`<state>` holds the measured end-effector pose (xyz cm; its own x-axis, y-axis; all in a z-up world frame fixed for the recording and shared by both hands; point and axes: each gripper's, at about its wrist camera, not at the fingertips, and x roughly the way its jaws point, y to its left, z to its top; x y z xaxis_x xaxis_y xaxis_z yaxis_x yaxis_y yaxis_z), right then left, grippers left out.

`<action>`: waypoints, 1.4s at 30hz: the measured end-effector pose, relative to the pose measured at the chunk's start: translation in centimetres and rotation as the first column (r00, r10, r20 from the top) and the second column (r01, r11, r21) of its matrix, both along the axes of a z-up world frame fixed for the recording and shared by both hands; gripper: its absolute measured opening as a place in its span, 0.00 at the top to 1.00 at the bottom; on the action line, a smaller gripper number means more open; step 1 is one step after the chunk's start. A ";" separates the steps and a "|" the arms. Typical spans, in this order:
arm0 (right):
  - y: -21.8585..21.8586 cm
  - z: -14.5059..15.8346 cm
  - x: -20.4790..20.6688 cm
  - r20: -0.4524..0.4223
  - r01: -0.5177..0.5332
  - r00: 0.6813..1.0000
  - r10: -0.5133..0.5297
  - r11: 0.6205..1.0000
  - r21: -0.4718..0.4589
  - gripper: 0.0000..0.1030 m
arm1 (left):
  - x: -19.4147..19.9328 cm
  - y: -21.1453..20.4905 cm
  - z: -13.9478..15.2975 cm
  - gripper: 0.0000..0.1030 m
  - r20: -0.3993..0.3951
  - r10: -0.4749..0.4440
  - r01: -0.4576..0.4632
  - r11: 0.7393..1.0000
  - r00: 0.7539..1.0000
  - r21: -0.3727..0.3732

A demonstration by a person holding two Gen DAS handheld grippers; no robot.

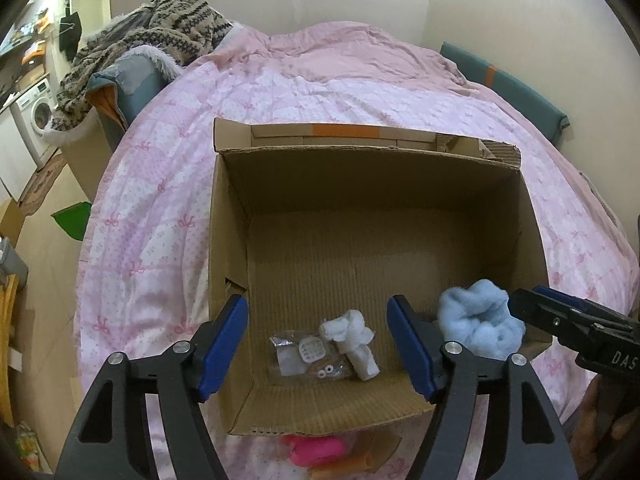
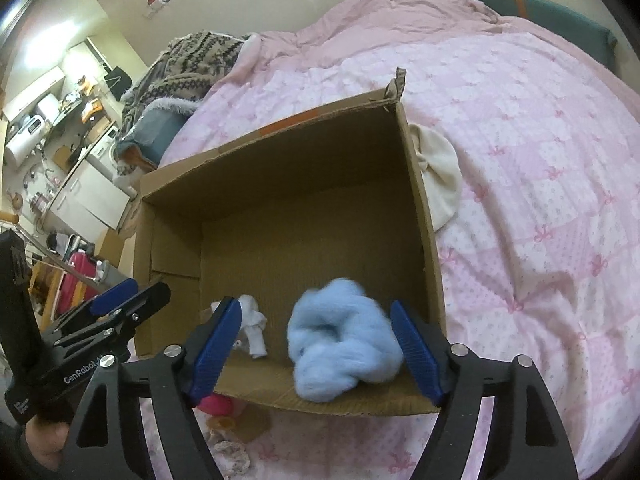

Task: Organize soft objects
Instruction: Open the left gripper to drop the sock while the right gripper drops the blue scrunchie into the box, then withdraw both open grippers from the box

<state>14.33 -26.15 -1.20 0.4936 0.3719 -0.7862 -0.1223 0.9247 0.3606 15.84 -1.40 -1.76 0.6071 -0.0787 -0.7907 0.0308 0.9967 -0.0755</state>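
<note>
An open cardboard box (image 1: 360, 184) (image 2: 300, 160) stands on a pink bed quilt (image 1: 160, 208). On its floor near the front lie a white soft cloth piece (image 1: 352, 340) (image 2: 254, 326) and a clear packet of small parts (image 1: 302, 354). A fluffy light-blue soft thing (image 1: 478, 324) (image 2: 344, 348) sits in the front right corner and looks blurred in the right wrist view. My left gripper (image 1: 317, 304) (image 2: 132, 292) hangs open above the white piece, holding nothing. My right gripper (image 2: 314, 306) (image 1: 528, 298) is open over the blue thing, its pads clear of it.
A cream cloth (image 2: 438, 168) lies on the quilt against the box's right wall. In front of the box are a bright pink thing (image 1: 316, 450), an orange piece (image 1: 348, 466) and a pale crocheted item (image 2: 232, 454). A patterned knit blanket (image 1: 160, 28) is piled at the bed's far left.
</note>
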 end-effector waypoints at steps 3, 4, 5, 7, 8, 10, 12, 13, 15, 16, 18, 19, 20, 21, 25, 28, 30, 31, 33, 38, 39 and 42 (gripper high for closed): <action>0.1 0.1 -0.2 0.001 -0.003 1.000 0.003 1.000 -0.002 0.21 | -0.2 0.1 0.3 0.32 0.005 0.005 -0.005 1.000 1.000 0.001; 0.1 0.2 -0.3 0.002 -0.003 1.000 0.003 1.000 -0.003 0.21 | -0.3 0.1 0.3 0.32 0.006 0.007 -0.007 1.000 1.000 0.000; 0.1 0.2 -0.2 0.001 -0.001 1.000 0.001 1.000 -0.002 0.21 | -0.5 0.2 0.4 0.32 0.007 0.008 -0.008 1.000 1.000 -0.001; 0.1 0.3 -0.3 0.001 0.002 1.000 -0.002 1.000 0.004 0.21 | -0.7 0.3 0.7 0.32 0.008 0.014 -0.014 1.000 1.000 0.000; 0.1 0.4 -0.5 0.003 0.004 1.000 -0.004 1.000 0.009 0.21 | -0.8 0.4 0.8 0.32 0.007 0.019 -0.019 1.000 1.000 -0.002; 0.0 0.7 -0.9 0.004 0.006 1.000 -0.006 1.000 0.010 0.21 | -1.2 0.6 1.2 0.32 0.007 0.021 -0.021 1.000 1.000 -0.018; -0.1 0.9 -1.5 0.006 0.008 1.000 -0.008 1.000 0.016 0.21 | -1.5 0.5 1.5 0.32 0.006 0.017 -0.017 1.000 1.000 -0.015; -0.2 1.0 -1.7 0.006 0.009 1.000 -0.009 1.000 0.015 0.21 | -1.9 0.4 1.7 0.32 0.008 0.009 -0.009 1.000 1.000 -0.011; -0.3 1.1 -2.0 0.008 0.010 1.000 -0.010 1.000 0.016 0.21 | -2.4 0.2 2.1 0.32 0.012 0.000 0.000 1.000 1.000 -0.001; -0.4 1.2 -2.2 0.007 0.011 1.000 -0.012 1.000 0.016 0.21 | -2.8 0.1 2.2 0.32 0.010 -0.014 0.013 1.000 1.000 0.006; -0.6 1.3 -2.9 0.005 0.016 1.000 -0.016 1.000 0.024 0.21 | -3.3 0.0 2.5 0.32 -0.002 -0.022 0.022 1.000 1.000 0.008; -0.7 1.2 -3.2 -0.001 0.018 1.000 -0.018 0.999 0.030 0.21 | -3.5 0.0 2.6 0.32 -0.005 -0.023 0.023 1.000 1.000 0.002; -0.7 1.1 -3.5 -0.009 0.019 1.000 -0.019 0.999 0.035 0.21 | -3.8 0.1 2.7 0.32 -0.008 -0.021 0.021 1.000 1.000 -0.003; -0.8 1.1 -3.7 -0.014 0.020 1.000 -0.019 0.999 0.040 0.21 | -4.1 0.2 2.9 0.32 -0.009 -0.015 0.015 1.000 1.000 -0.001; -0.7 1.3 -4.9 -0.007 0.015 1.000 -0.015 0.999 0.047 0.21 | -5.3 0.6 2.9 0.32 -0.019 0.003 -0.003 1.000 1.000 0.004; -0.5 1.4 -5.6 -0.006 0.006 1.000 -0.006 0.998 0.056 0.21 | -6.2 1.0 2.4 0.32 -0.043 0.018 -0.018 1.000 0.999 0.008; -0.2 1.3 -6.0 -0.014 0.002 1.000 -0.001 0.998 0.059 0.21 | -6.9 1.2 1.9 0.32 -0.058 0.026 -0.026 1.000 0.998 0.011; -0.1 1.1 -6.1 -0.019 -0.001 1.000 0.002 0.998 0.058 0.21 | -7.2 1.4 1.8 0.32 -0.064 0.030 -0.030 0.999 0.997 0.012; 0.2 1.0 -6.5 -0.023 -0.010 1.000 0.011 0.998 0.056 0.21 | -7.8 1.7 1.5 0.32 -0.078 0.037 -0.037 0.999 0.996 0.005; 0.6 0.8 -7.4 -0.035 -0.021 0.999 0.023 0.998 0.055 0.21 | -9.1 2.1 0.9 0.32 -0.112 0.046 -0.048 0.999 0.993 -0.014; 0.6 0.7 -7.6 -0.039 -0.021 0.999 0.023 0.998 0.057 0.21 | -9.3 2.2 0.7 0.32 -0.117 0.049 -0.051 0.999 0.992 -0.016; 0.9 0.3 -8.2 -0.058 -0.024 0.998 0.027 0.998 0.059 0.21 | -9.7 2.5 0.4 0.32 -0.131 0.070 -0.073 0.997 0.989 -0.021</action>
